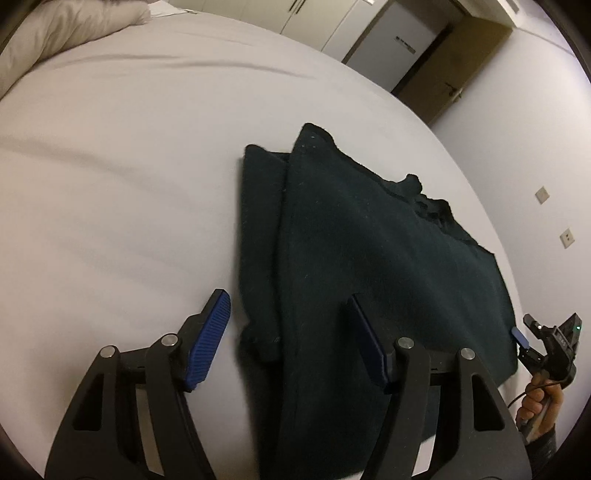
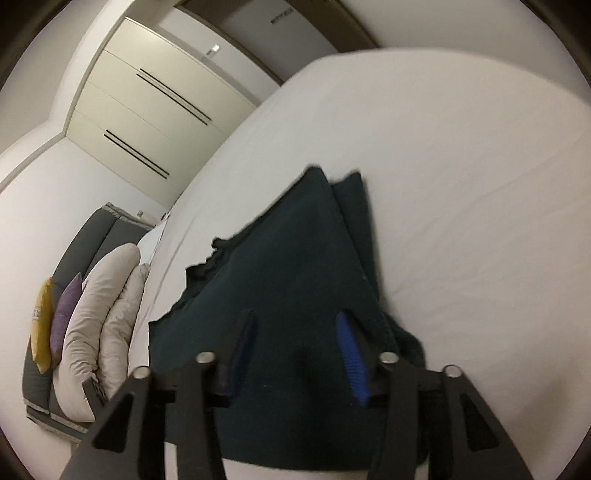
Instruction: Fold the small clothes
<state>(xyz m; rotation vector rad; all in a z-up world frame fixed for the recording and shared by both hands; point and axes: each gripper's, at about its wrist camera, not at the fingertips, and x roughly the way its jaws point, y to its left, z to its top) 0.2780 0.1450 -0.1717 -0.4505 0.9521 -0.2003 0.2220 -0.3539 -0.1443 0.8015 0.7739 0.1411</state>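
Dark green garment (image 1: pixel 369 258) lies folded on white bed (image 1: pixel 129 147) | left gripper (image 1: pixel 288 325) released, straddling its edge | right gripper (image 2: pixel 295 343) released above it | pillows (image 2: pixel 99 306) at nine o'clock, right view only

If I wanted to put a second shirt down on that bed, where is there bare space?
The white bed sheet lies bare between the dark green garment and the rumpled duvet at the bed's head. In the right wrist view the sheet beyond the garment toward the far edge is bare too. It is crowded only at the garment's near edge, where the left tool and right tool work.
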